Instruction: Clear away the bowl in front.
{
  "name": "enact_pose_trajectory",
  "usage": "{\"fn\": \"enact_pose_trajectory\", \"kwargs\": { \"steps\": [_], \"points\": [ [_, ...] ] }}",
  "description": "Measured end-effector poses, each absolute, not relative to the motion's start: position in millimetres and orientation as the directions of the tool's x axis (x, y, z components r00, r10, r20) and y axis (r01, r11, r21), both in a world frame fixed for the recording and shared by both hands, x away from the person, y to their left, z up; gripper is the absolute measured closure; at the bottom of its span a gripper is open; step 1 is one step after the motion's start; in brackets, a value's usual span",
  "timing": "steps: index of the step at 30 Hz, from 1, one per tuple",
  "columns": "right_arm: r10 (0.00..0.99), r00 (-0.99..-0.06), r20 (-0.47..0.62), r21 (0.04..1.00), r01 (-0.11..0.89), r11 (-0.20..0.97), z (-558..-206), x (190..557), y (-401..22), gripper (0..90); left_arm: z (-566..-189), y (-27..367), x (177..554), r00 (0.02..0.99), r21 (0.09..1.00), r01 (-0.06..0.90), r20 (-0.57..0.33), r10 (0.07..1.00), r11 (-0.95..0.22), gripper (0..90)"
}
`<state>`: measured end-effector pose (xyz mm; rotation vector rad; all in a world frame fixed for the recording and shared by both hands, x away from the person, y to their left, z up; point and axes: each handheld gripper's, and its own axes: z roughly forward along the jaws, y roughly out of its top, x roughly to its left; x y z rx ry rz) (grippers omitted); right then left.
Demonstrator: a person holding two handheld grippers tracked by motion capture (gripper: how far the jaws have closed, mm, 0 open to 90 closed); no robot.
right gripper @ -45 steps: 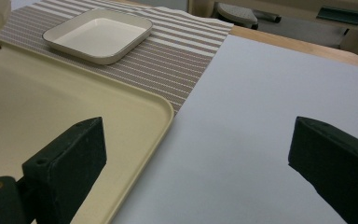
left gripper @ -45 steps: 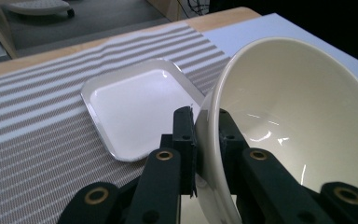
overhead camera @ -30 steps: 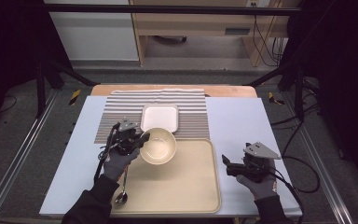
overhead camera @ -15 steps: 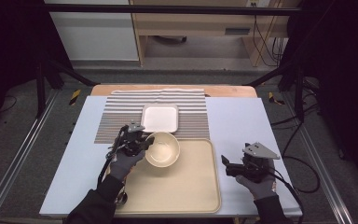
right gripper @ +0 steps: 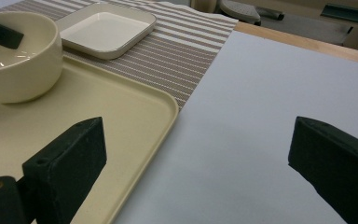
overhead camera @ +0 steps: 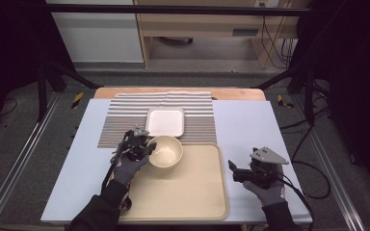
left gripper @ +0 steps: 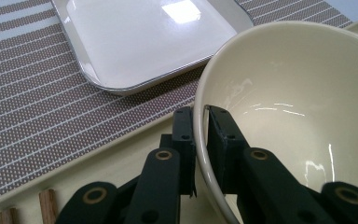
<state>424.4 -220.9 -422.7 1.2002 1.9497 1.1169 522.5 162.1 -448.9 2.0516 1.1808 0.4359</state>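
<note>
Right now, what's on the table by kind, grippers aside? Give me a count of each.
Bowl: 1
Square dish: 1
Tray: 1
Striped mat: 1
Spoon: 1
Total: 5

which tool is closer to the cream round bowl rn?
Left. The left tool is clamped on the rim of the cream round bowl, one jaw inside and one outside. The right tool sits open beyond the beige tray's right edge.

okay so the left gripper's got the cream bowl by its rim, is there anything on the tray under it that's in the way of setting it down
Nothing visible blocks it. The left gripper pinches the cream bowl by its rim at the tray's far left corner, and the tray surface around the bowl looks bare. The white square dish sits apart, on the striped mat.
</note>
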Motion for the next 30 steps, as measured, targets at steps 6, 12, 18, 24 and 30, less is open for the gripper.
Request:
{"fn": "enact_pose_trajectory", "kwargs": {
  "steps": [6,12,18,24,30],
  "points": [
    [0.905,-0.423,-0.050,0.877,0.415,0.243,-423,425,-221,4.3,-451,163,524,0.529,0.722,0.608,-0.060,0.847,-0.329,80.3],
    [0.905,-0.423,-0.049,0.877,0.415,0.242,-423,424,-221,4.3,-450,164,524,0.535,0.727,0.597,-0.046,0.844,-0.339,79.8],
    [0.905,-0.423,-0.050,0.878,0.413,0.242,-422,424,-221,4.2,-440,171,521,0.539,0.747,0.578,-0.047,0.841,-0.329,72.9],
    [0.905,-0.422,-0.048,0.878,0.413,0.240,-422,424,-222,4.2,-419,182,515,0.539,0.790,0.538,-0.055,0.841,-0.293,64.6],
    [0.907,-0.419,-0.046,0.880,0.413,0.235,-422,424,-222,4.2,-398,196,511,0.542,0.827,0.501,-0.070,0.838,-0.255,49.7]
  ]
}}
